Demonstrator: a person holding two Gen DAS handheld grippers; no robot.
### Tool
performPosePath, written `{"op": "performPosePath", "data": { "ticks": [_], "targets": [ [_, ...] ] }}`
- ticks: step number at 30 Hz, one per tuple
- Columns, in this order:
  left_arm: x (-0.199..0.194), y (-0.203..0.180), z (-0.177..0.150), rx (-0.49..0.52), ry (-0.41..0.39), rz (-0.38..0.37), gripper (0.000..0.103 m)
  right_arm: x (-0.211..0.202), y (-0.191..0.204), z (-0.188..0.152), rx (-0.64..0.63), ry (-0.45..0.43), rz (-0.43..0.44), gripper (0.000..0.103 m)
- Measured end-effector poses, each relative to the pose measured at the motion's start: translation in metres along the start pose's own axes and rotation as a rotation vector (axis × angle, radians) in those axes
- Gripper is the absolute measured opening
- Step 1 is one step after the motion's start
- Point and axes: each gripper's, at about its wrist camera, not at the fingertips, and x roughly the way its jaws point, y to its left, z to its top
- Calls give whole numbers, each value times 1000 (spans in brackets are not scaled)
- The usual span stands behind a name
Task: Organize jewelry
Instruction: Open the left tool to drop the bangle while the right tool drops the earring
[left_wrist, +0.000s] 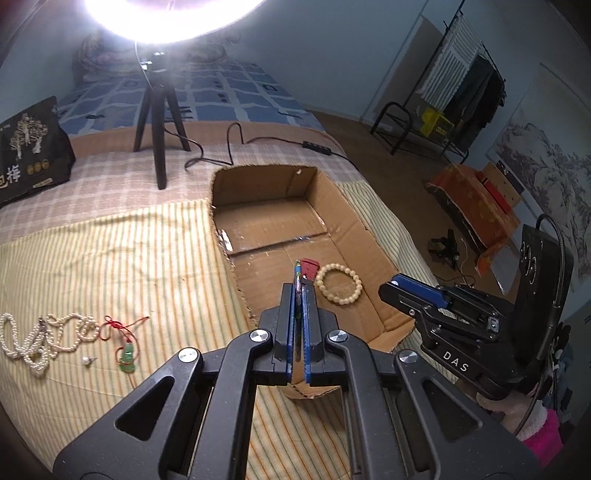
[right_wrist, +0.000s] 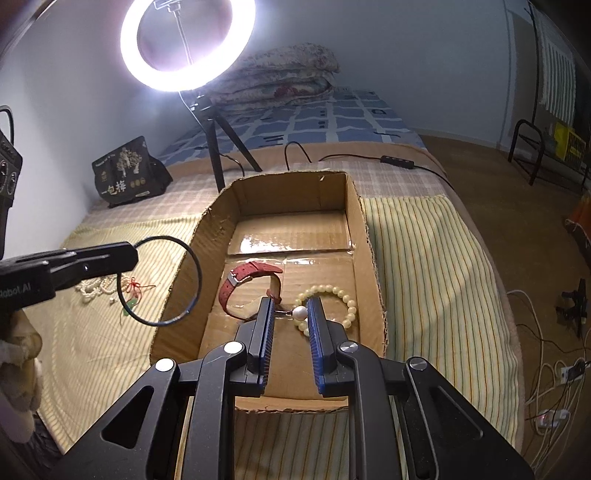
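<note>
The cardboard box (right_wrist: 365, 236) sits at the bed's right edge. The left gripper (right_wrist: 129, 254), jaws pressed on a thin bangle (right_wrist: 184, 258), hovers beside its left wall. The right gripper (right_wrist: 290, 312) pinches a pearl earring (right_wrist: 299, 314) over the box floor. Lower both before releasing.

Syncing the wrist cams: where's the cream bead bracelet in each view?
Left wrist: bead bracelet lies on the box floor, right of centre, just right of the left gripper's fingers.
Right wrist: bead bracelet sits at centre, partly behind the right gripper's fingers.
Shared landmark: cardboard box.
</note>
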Motion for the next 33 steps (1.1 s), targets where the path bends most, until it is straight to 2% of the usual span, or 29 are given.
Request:
{"op": "performPosePath", "data": {
  "ticks": [4,5,6,7,8,9,10,11,17,18,20,33],
  "targets": [
    [5,0,1,1,9,10,1,2,-2,-1,3,9,-13,17],
    [6,1,1,3,12,15,1,3,-2,-1,3,14,-16,20],
    [7,1,1,4,14,20,2,4,-1,-1,3,18,-17,30],
    [9,2,1,2,18,29,9,4,-1,-2,4,19,-22,36],
    [10,3,1,0,21,31,25,4,-2,-2,6,17,-31,48],
    [10,5,0,-2,22,31,33,3,-2,-3,9,14,-45,58],
    [10,5,0,-4,16,36,43,2,-3,-3,11,5,-58,60],
    [9,6,-1,-1,9,41,45,1,-3,-3,12,-3,-65,62],
    [8,5,-1,13,5,57,46,-4,-5,-2,23,-8,-93,63],
    [7,5,-1,14,7,58,48,-3,-5,-3,24,-6,-98,64],
    [6,6,-1,13,3,58,58,-3,-6,-3,27,-2,-106,64],
    [-15,14,-3,8,-25,76,58,-16,2,-1,15,-14,-134,66]
  ]
}}
